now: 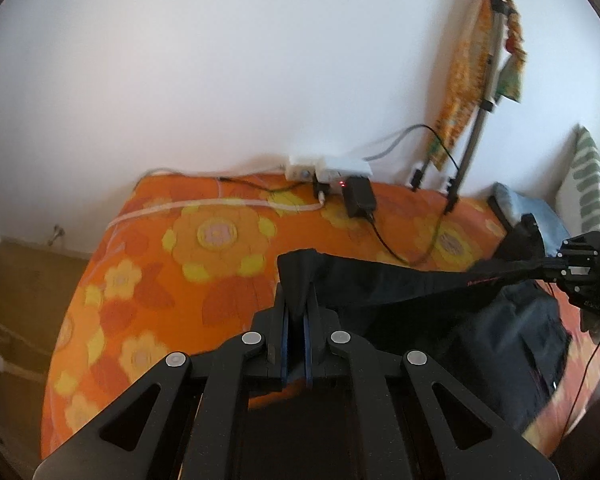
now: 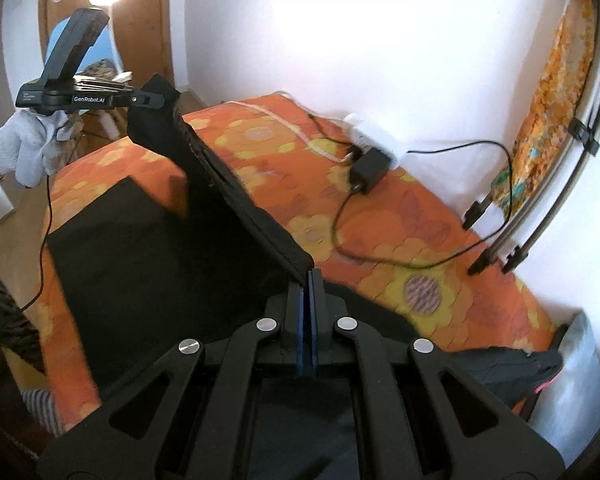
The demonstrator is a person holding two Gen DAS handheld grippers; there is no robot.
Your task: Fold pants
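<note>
Orange flowered bedspread (image 1: 148, 280) covered the bed. Both grippers, left gripper (image 1: 296, 312) and right gripper (image 2: 308, 292), had their fingers clamped on the black cloth pants (image 2: 148, 264), lifting one edge above the bed.

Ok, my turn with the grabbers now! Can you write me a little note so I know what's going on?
Left gripper: jaws shut on one end of the black pants.
Right gripper: jaws shut on the other end of the same edge.
That edge is lifted and stretched between them; the rest lies on the orange flowered bed cover.
Done: both ends gripped and raised.
Left: probably carry the edge over to make the fold, lay it down, let go.
Mind the black cable nearby.
</note>
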